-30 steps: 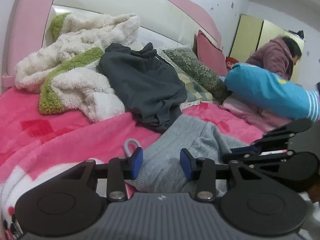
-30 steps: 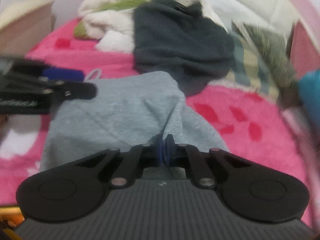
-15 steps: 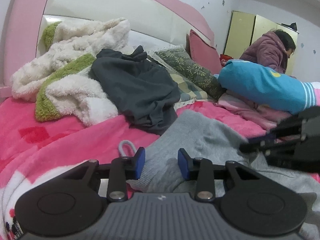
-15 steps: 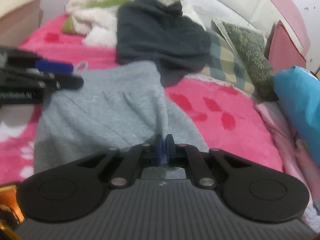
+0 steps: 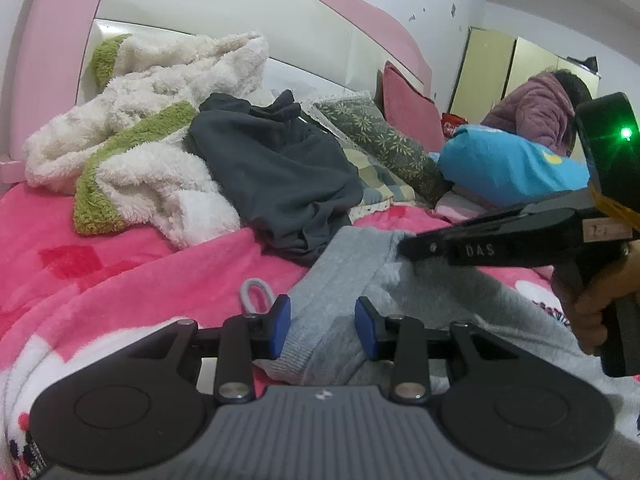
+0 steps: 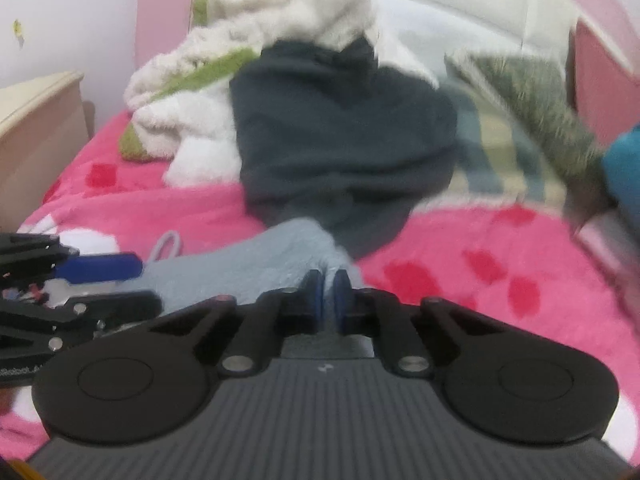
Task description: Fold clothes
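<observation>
A grey knit garment (image 5: 420, 300) lies on the pink blanket (image 5: 120, 272), with a drawstring loop (image 5: 256, 292) at its near edge. My left gripper (image 5: 322, 322) holds the garment's near hem, and cloth fills the gap between its blue pads. My right gripper (image 6: 327, 300) is shut on a raised fold of the same grey garment (image 6: 260, 264). In the left wrist view the right gripper (image 5: 404, 246) comes in from the right, held by a hand (image 5: 600, 300). The right wrist view is blurred and shows my left gripper (image 6: 136, 284) at its left edge.
Behind the grey garment lie a dark grey garment (image 5: 276, 176) and a white and green fleece (image 5: 152, 152) against the pink headboard. Pillows and a blue cushion (image 5: 508, 168) sit to the right. A person in a purple jacket (image 5: 536, 112) is beyond. A bedside cabinet (image 6: 36, 128) stands at the left.
My right gripper has risen and swung with the grey fold pinched in it, so the fold now stands higher. The left gripper has stayed in place on the hem.
</observation>
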### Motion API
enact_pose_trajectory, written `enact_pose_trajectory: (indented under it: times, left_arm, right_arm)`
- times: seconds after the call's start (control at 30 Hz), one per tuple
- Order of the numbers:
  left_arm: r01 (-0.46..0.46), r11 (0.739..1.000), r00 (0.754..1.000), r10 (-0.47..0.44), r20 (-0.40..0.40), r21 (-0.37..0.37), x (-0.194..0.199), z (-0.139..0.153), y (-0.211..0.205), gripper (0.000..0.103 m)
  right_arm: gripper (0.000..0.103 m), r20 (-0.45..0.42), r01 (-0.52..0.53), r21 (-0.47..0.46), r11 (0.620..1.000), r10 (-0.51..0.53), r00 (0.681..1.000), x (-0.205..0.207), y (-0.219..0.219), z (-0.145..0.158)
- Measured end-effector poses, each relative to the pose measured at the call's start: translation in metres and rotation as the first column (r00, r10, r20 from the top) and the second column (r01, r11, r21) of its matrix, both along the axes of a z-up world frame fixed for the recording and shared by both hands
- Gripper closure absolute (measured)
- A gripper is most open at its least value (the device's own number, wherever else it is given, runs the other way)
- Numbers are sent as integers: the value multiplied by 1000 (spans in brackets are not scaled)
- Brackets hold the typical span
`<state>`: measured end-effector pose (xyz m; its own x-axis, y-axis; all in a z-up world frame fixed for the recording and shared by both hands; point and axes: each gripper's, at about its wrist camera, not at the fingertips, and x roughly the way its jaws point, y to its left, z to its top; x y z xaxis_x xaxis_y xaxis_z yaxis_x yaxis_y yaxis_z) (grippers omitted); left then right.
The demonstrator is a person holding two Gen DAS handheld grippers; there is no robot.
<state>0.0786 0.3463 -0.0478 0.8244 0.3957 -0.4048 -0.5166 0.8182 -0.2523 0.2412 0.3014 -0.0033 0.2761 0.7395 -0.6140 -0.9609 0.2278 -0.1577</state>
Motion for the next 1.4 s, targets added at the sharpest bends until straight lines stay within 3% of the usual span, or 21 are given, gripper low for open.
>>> enact_pose_trajectory:
  times: [0.2,0.27,0.3,0.33,0.4,0.5,0.7,0.87,0.93,1.0,1.17,1.4]
  left_arm:
    - [-17,1000,999,17,-33,6,10,-2,1,65]
    - [-25,1000,999,25,-41,7,10,-3,0,64]
    - [-27,1000,999,27,-41,4,10,-4,1,64]
    - [-27,1000,999,27,-39,-2,9,-4,2,63]
    - [-27,1000,999,27,-35,-13,9,-5,4,63]
    - [-30,999,999,29,-37,-17,9,-6,5,63]
    - [-36,999,998,36,-44,0,10,-6,2,62]
    - [-48,999,997,49,-58,24,14,-7,-1,62]
    - [-54,998,997,56,-62,35,15,-6,-2,61]
    - [-62,997,996,64,-56,37,15,-5,-3,61]
    - [-87,996,995,89,-50,34,22,-1,-1,63]
    - [-93,994,993,98,-72,66,34,-3,-7,63]
  right_arm:
    - [98,97,19,-66,998,-12,995,7,18,-22]
    - [85,99,38,-58,998,-32,995,11,16,-24]
    - [71,98,56,-31,998,-53,994,14,10,-18]
    - [65,92,78,1,997,-78,993,17,1,-10]
    - [62,61,128,102,987,-135,989,26,-30,14]
    - [62,28,175,150,973,-181,983,34,-74,36]
    - [62,67,141,-6,990,-140,988,27,-121,11]
    - [68,63,121,-62,991,-117,991,26,-125,-16]
    - [97,49,129,-81,988,-125,991,29,-123,-25]
    - [98,70,139,-84,987,-133,989,25,-122,-27]
    - [99,156,203,9,979,-202,967,24,-124,-9]
    - [99,164,247,-44,968,-237,958,44,-108,-36]
